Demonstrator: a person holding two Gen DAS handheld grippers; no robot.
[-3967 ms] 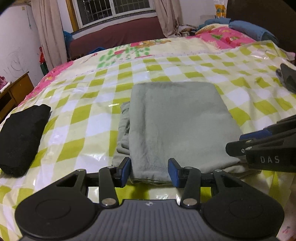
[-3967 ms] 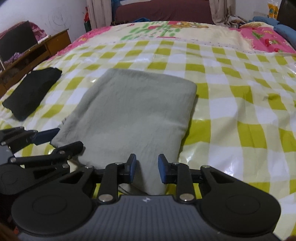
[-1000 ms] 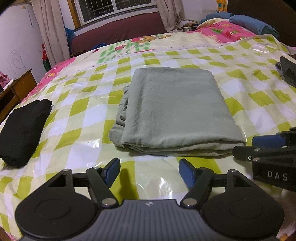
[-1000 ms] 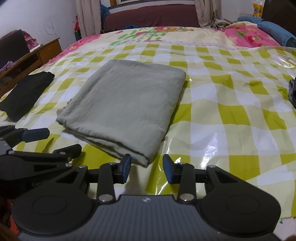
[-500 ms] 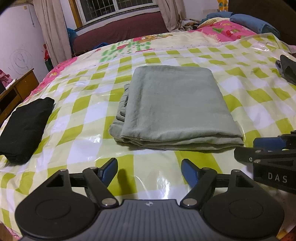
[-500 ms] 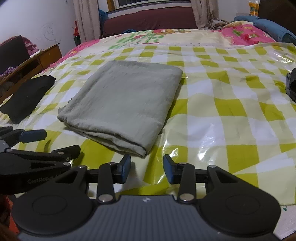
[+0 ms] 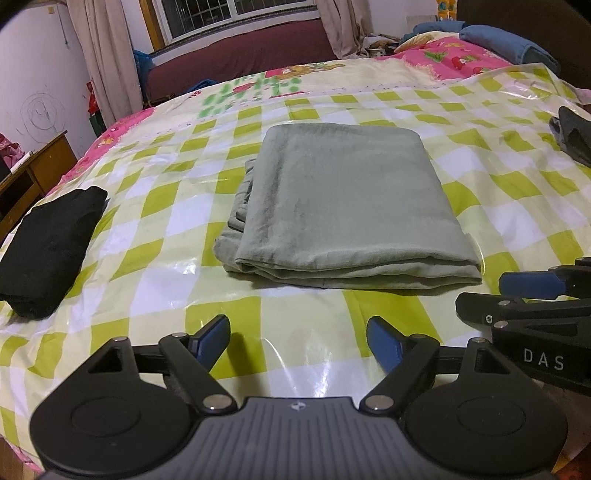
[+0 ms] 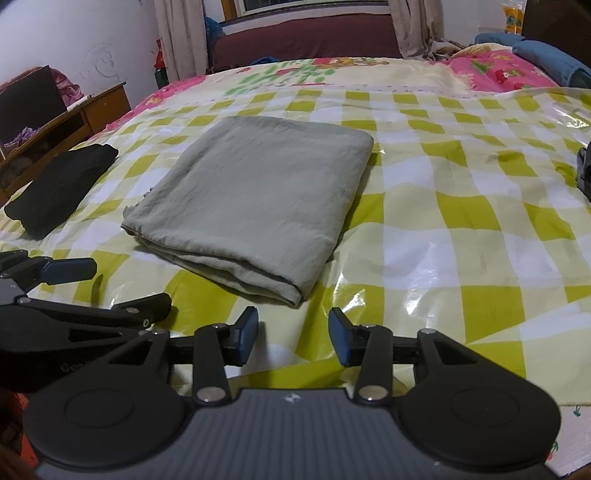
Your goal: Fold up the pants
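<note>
Grey-green cotton pants (image 7: 343, 206), folded into a flat rectangle, lie mid-bed on my glossy yellow-and-white checked plastic cover (image 7: 155, 251). Left gripper (image 7: 297, 338) spread wide, empty, just short of the near fold. Right gripper (image 8: 292, 334) parted too, holding nothing. Folded black garment (image 7: 48, 251) well left; possibly trousers, too dark to tell.

Barred window (image 7: 236, 14) w/ beige curtains (image 7: 103, 59), scribbled white wall (image 7: 40, 110), wooden desk (image 7: 33, 173), prob. maroon sofa (image 7: 243, 55).
</note>
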